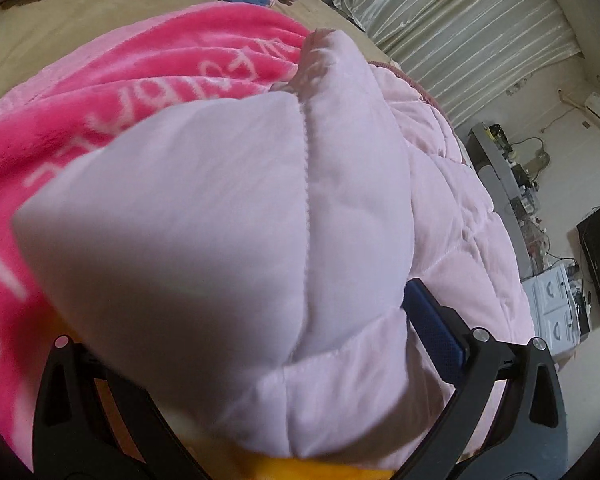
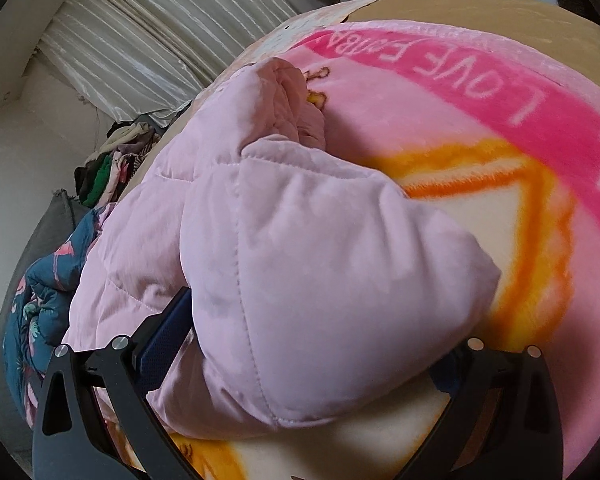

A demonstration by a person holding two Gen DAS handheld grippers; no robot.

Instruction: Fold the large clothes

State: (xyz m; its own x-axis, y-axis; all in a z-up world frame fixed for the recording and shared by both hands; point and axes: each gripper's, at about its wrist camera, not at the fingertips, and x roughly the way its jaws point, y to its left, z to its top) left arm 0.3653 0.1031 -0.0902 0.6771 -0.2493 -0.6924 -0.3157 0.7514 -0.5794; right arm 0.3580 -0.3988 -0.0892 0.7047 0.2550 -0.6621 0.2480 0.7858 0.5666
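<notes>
While both tongs (image 1: 260, 360) (image 2: 300, 368) straddle it, one pink jacket (image 1: 228, 220) (image 2: 300, 240) covers one blanket (image 1: 120, 80) (image 2: 500, 120).

Quilted fabric hides the fingertips

The pale pink quilted padded jacket (image 1: 228, 216) covers the left gripper (image 1: 260, 320) fingertips; likewise the right gripper (image 2: 300, 320), leaving both grips unreadable.

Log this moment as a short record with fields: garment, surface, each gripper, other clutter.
garment: pale pink quilted jacket, bunched and partly folded, lying on the blanket
surface: pink fleece blanket with white lettering and orange pattern, spread on a tan bed
left gripper: jacket padding fills the space between its fingers; one blue pad visible, the other hidden
right gripper: jacket padding between its fingers, likewise
clutter: blue patterned clothes heaped beside the jacket
backdrop: white curtain
</notes>
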